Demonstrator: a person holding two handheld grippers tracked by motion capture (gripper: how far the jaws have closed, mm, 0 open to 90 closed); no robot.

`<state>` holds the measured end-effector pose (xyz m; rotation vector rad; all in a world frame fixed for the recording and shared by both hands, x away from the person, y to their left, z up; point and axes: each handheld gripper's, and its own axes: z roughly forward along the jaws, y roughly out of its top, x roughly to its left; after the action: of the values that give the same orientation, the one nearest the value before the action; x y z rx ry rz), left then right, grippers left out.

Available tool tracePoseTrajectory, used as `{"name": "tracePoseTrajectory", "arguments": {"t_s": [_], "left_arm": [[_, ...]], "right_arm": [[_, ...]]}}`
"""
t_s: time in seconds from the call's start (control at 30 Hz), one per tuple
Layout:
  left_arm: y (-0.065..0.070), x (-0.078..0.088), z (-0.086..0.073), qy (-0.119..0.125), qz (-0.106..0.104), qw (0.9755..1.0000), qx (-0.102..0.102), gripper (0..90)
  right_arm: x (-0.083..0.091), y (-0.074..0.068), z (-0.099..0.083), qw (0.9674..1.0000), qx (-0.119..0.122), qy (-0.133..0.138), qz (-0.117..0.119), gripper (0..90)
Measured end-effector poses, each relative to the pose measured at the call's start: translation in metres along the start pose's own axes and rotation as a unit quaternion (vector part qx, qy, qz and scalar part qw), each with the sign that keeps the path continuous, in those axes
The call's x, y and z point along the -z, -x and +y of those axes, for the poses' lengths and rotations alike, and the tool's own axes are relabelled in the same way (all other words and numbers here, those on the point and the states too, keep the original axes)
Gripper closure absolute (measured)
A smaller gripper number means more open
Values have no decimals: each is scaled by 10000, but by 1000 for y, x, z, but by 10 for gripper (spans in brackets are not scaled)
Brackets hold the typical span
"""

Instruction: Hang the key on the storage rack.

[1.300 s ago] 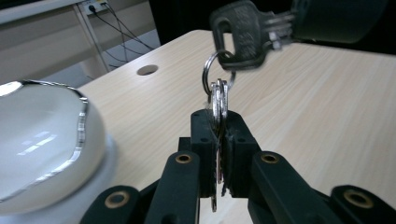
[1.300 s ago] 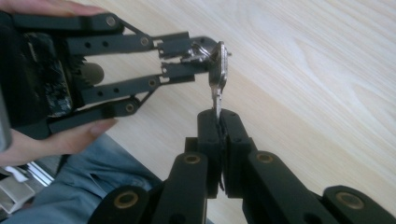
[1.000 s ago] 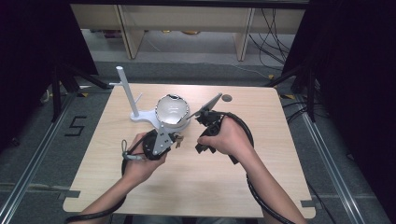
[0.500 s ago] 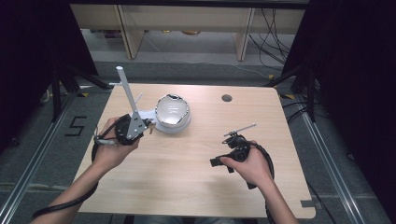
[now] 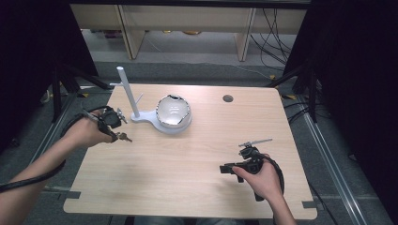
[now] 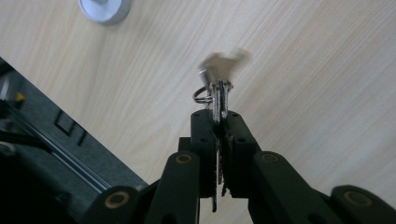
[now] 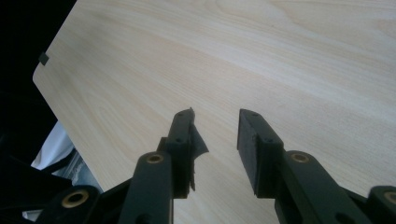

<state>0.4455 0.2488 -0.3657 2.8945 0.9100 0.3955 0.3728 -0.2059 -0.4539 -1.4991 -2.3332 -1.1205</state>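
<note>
1. Between the two black jaws of the left gripper (image 6: 218,128), a small bunch of keys (image 6: 218,95) is pinched tight. The jaws are squeezed together on the flat metal, and a little ring and a blurry key stick out past the tips.

2. Over at the left edge of the table (image 5: 187,178), the left hand (image 5: 84,133) holds that gripper, and the keys (image 5: 124,137) hang out toward the middle, just above the wood.

3. The right gripper (image 7: 215,135) has its jaws apart with nothing between them. Bare wood shows in the gap. A bit of dark stuff looks peeled off one pad.

4. The right hand (image 5: 263,180) holds its gripper (image 5: 228,168) low near the front right of the table, well apart from the keys.

5. Near the back of the table stands a white stand (image 5: 129,96) with a tall post and thin pegs. A shiny round bowl (image 5: 172,112) sits on its base.

6. My guess is that the keys go on a peg or in the bowl.

7. What could go wrong:
   - The loose key looks like it swings. It could miss a thin peg.
   - The grip is on thin, smooth metal. A bump on the post could make the keys slip and fall.
   - A hard push could tip the stand.
</note>
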Motion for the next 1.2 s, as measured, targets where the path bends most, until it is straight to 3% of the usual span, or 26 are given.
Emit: {"name": "tracePoseTrajectory", "arguments": {"t_s": [0.03, 0.1, 0.2, 0.23, 0.33, 0.37, 0.4, 0.43, 0.53, 0.6, 0.73, 0.77, 0.83, 0.93, 1.0, 1.03, 1.2], "left_arm": [[-3, 1, -2, 2, 36, 10000, 45, 838], [-10, 3, -7, 28, 77, 9999, 138, 838], [-19, 3, -14, 83, 86, 9997, 203, 838], [-24, 4, -18, 97, 171, 9996, 185, 838], [-30, 6, -21, 113, 216, 9993, 283, 837], [-34, 8, -22, 145, 199, 9990, 375, 837], [-36, 10, -22, 138, 194, 9990, 366, 837], [-39, 12, -23, 129, 194, 9989, 396, 837], [-49, 17, -21, 40, 270, 9993, 238, 837], [-58, 24, -16, -28, 474, 9989, 59, 837], [-68, 33, -9, 51, 554, 9984, 87, 837], [-71, 36, -6, 55, 588, 9982, 90, 837], [-77, 38, 0, 27, 657, 9978, -11, 837], [-79, 39, 4, 3, 678, 9977, -31, 838], [-82, 40, 7, 55, 755, 9971, -52, 837], [-84, 42, 10, 176, 797, 9967, 38, 837], [-85, 40, 12, 174, 767, 9969, 49, 837]], "right_arm": [[1, 0, -1, 9999, -75, 64, -52, 682], [3, 2, -4, 9997, -69, 207, 70, 686], [5, 7, -7, 9986, 91, 527, -45, 695], [4, 7, -10, 9975, -70, 702, -9, 696], [3, 8, -13, 9968, -177, 759, -155, 694], [1, 13, -14, 9958, 128, 880, -203, 692], [0, 15, -16, 9956, 162, 910, -166, 688], [-1, 16, -17, 9956, 148, 913, -141, 688], [-2, 19, -19, 9950, 153, 970, -154, 686], [-3, 22, -22, 9946, 114, 1019, -146, 685], [-4, 24, -23, 9950, 58, 987, -140, 683], [-5, 23, -25, 9953, -93, 956, -150, 683], [-5, 24, -26, 9954, -112, 942, -131, 682], [-5, 24, -26, 9954, -112, 950, -93, 682], [-5, 27, -26, 9948, 31, 1000, -203, 682], [-4, 27, -26, 9946, 23, 1024, -165, 681], [-2, 28, -26, 9943, 35, 1043, -219, 680]]}}
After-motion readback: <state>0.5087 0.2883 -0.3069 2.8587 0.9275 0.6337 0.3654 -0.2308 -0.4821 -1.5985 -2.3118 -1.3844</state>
